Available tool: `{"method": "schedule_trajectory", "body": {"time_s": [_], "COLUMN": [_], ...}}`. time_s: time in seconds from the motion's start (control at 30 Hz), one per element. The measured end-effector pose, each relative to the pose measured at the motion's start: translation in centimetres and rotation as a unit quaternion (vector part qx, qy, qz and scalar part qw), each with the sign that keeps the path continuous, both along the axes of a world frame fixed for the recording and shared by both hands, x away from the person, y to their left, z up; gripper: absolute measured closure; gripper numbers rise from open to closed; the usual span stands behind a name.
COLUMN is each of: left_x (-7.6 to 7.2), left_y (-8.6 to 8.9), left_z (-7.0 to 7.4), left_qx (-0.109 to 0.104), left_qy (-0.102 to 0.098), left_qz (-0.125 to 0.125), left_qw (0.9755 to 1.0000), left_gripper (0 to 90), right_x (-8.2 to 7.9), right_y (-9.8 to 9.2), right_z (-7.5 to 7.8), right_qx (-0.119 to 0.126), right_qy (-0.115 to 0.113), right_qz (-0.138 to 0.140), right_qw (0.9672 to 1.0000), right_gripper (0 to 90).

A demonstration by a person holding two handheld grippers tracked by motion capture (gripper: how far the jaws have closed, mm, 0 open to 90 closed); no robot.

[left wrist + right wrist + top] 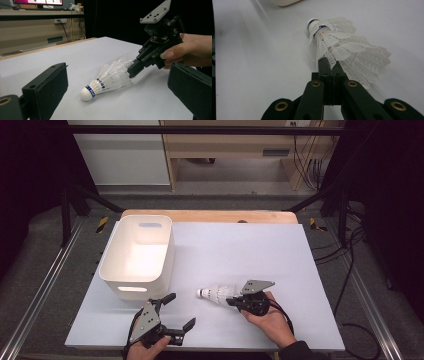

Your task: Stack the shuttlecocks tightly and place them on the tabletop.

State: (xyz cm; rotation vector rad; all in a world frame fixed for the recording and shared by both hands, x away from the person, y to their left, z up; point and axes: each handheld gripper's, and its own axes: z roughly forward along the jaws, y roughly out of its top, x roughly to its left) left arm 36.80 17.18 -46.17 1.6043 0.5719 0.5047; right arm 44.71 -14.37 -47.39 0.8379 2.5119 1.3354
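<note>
- Clearly, the right hand-held gripper point(231, 301) was clenched on the feather skirt of the white feathered shuttlecock point(216, 293) (blue band near its cork), which lay on its side on the white counter point(240, 245).
- The left hand-held gripper point(181, 312) rested nearby, jaws spread wide and holding nothing.
- A white plastic bin point(136, 256) stood left of the shuttlecock.

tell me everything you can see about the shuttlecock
The shuttlecock looks like a stack of several nested together: white feather skirts, a rounded white cork nose and blue bands with white lettering. It lies on its side on the white table top, nose toward the white bin. The right tongs are shut on the feathers at its skirt end.
</note>
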Motion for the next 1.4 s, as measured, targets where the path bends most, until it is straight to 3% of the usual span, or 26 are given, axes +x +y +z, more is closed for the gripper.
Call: {"method": "schedule_trajectory", "body": {"time_s": [1.03,1.4], "left_x": [0.01,0.01], "left_y": [0.04,0.05], "left_z": [0.01,0.02], "left_qx": [0.000,0.000], "left_qy": [0.000,0.000], "left_qz": [0.001,0.002], "left_qw": [1.0000,1.0000], "left_gripper": [2.8,2.8], "right_x": [-0.15,-0.19], "right_y": [0.24,0.26], "right_z": [-0.41,-0.41], "right_qx": [-0.030,-0.034], "right_qy": [-0.003,-0.005], "right_qz": [0.007,0.007], "right_qw": [0.9995,0.9994], "right_gripper": [86.9,82.0]}}
